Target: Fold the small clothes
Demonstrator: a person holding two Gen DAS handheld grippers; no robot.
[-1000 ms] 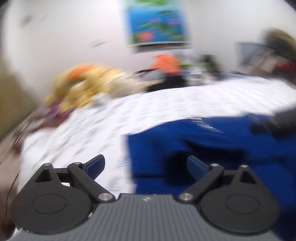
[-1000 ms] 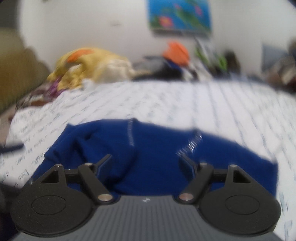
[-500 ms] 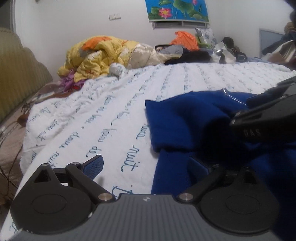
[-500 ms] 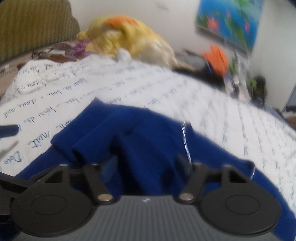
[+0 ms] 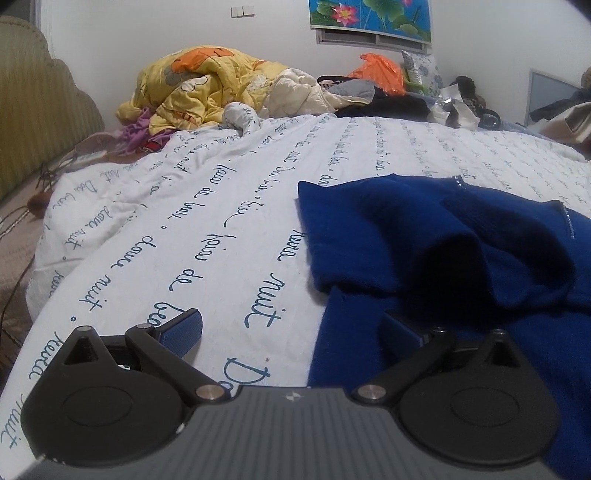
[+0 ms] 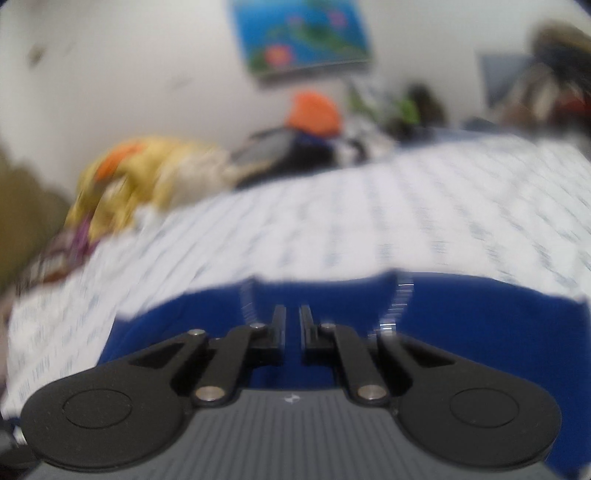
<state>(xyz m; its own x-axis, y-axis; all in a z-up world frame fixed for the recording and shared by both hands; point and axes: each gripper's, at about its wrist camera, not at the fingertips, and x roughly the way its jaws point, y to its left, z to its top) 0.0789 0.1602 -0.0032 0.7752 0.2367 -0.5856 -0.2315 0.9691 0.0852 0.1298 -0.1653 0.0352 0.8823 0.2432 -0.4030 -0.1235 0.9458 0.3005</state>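
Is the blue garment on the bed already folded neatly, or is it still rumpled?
Still rumpled. In the left wrist view the blue garment lies bunched, one flap raised over a dark hollow.

A deep blue knit garment (image 5: 424,236) with a silvery zip lies rumpled and partly folded over itself on the white script-printed bedcover (image 5: 221,206).

A lived-in bedroom at home: a wide bed (image 5: 229,206) fills the room, its white cover printed with looping blue script. A padded headboard (image 5: 33,122) stands at nine o'clock, a crumpled yellow quilt (image 5: 207,88) at eleven, a lotus picture (image 5: 369,16) on the wall at twelve, and bags and oddments at one.
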